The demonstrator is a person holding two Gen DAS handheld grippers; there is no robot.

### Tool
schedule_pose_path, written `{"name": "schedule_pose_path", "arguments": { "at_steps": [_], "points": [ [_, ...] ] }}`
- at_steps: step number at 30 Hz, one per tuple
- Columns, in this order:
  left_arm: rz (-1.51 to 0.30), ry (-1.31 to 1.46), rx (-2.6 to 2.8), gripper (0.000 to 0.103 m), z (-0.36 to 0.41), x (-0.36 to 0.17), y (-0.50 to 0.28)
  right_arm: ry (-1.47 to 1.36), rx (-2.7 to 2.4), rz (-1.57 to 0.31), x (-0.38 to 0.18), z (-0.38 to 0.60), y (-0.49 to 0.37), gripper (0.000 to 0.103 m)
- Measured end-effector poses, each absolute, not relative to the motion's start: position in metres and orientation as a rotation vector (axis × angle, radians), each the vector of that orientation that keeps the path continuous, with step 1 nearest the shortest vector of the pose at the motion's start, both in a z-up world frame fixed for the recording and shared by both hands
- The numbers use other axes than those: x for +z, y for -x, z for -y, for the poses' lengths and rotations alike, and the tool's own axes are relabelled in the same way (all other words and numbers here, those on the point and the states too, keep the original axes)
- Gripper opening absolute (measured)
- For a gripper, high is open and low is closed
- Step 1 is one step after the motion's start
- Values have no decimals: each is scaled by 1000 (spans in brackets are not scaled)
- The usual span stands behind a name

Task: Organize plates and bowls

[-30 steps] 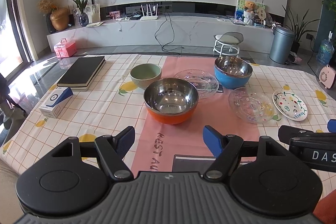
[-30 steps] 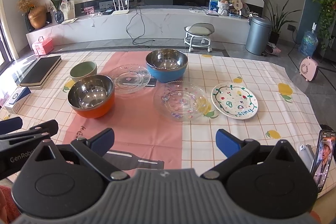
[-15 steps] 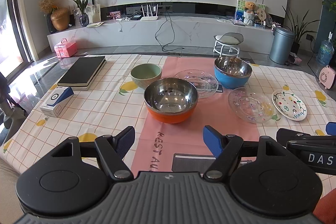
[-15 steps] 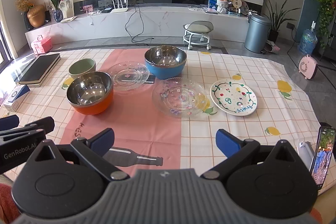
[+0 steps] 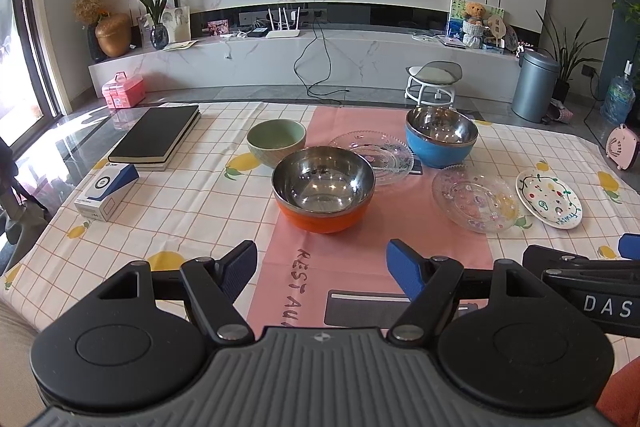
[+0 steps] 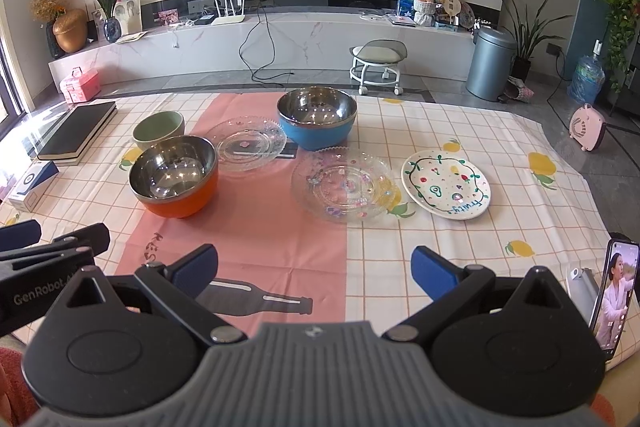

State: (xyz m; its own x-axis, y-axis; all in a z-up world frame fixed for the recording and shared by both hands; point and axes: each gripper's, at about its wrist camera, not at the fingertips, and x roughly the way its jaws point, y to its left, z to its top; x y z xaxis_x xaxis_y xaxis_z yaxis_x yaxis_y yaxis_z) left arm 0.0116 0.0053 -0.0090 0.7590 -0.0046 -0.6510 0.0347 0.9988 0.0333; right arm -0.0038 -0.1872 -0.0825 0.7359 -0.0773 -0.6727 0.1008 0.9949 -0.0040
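From the left wrist camera, the left tongs [image 5: 322, 261] stand apart and empty above the near edge of the table [image 5: 192, 203]. Straight ahead sits the orange bowl [image 5: 323, 189], with the green bowl [image 5: 276, 142] just behind it and the blue bowl [image 5: 441, 141] farther right.

From the right wrist camera, the right tongs [image 6: 314, 269] also gape, holding nothing. The clear plate [image 6: 346, 185] lies just beside the painted plate [image 6: 446, 183]; a second clear plate [image 6: 247, 143] lies between the bowls.

Nothing is stacked yet; sorting seems barely begun. The next move likely calls for closing on a rim.
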Motion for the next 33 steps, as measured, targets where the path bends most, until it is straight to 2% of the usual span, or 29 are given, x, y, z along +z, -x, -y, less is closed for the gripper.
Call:
{"name": "schedule_pose_path", "arguments": {
  "at_steps": [27,30,33],
  "points": [
    [-716,-45,-28,87,0,-10,-8,-35,-99,-741,-85,185,8,101],
    [-721,-41,-23,84,-1,-11,-9,-33,-103,-741,-86,184,7,101],
    [-718,-32,-40,76,-6,-10,-12,-46,-96,-712,-84,184,8,101]
  ]
}}
